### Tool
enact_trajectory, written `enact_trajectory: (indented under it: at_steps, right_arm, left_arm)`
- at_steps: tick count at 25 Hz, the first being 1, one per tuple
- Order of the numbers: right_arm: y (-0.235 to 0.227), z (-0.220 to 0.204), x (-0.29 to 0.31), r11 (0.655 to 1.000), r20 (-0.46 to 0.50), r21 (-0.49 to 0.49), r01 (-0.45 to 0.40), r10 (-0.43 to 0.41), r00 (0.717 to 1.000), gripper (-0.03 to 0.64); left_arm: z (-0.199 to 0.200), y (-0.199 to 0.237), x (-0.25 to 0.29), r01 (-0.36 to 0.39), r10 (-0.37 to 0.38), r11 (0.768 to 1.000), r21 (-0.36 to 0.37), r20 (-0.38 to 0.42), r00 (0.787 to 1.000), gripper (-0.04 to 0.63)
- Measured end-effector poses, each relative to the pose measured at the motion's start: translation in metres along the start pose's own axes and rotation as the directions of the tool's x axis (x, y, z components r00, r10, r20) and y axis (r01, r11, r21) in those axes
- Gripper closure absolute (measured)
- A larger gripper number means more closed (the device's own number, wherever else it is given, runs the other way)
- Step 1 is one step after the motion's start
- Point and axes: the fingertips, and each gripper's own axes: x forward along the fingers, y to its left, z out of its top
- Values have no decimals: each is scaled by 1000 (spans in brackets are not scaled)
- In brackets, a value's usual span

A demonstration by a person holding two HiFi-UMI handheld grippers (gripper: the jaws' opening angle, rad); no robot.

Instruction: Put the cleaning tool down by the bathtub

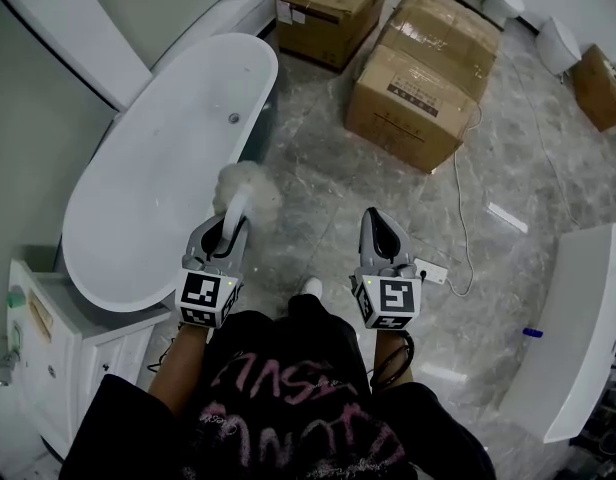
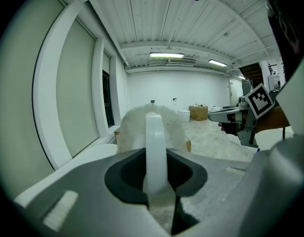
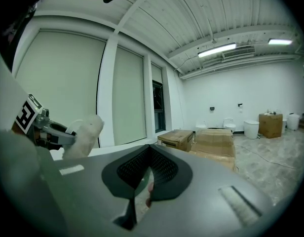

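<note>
My left gripper (image 1: 226,230) is shut on the white handle of a cleaning tool (image 1: 246,190), whose fluffy white head sticks up just past the jaws by the bathtub's right rim. In the left gripper view the handle (image 2: 155,152) stands upright between the jaws, with the fluffy head (image 2: 153,125) behind it. The white oval bathtub (image 1: 158,173) lies to the left. My right gripper (image 1: 384,230) hangs over the marble floor, jaws shut with nothing in them (image 3: 144,184). It sees the left gripper and the fluffy head (image 3: 83,135) at its left.
Cardboard boxes (image 1: 418,80) stand on the floor ahead; a white cable with a plug strip (image 1: 458,218) runs beside them. A white cabinet (image 1: 48,358) sits at lower left and a white panel (image 1: 578,328) lies at right. Toilets (image 1: 560,43) stand far back.
</note>
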Motion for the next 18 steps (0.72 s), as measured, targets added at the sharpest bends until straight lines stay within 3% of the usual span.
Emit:
enact_trajectory:
  at_steps: [12,18]
  right_arm:
    - [2,-2,20,997,-14,-27,-77,77,997,594]
    - [-1,-2,25,998,-21,-15,-67,66,998,594]
  left_arm:
    - [13,-4,19,-2,2,1000,17,4,1000,509]
    - [13,-5,27,21,-21,999,32,-10,1000,509]
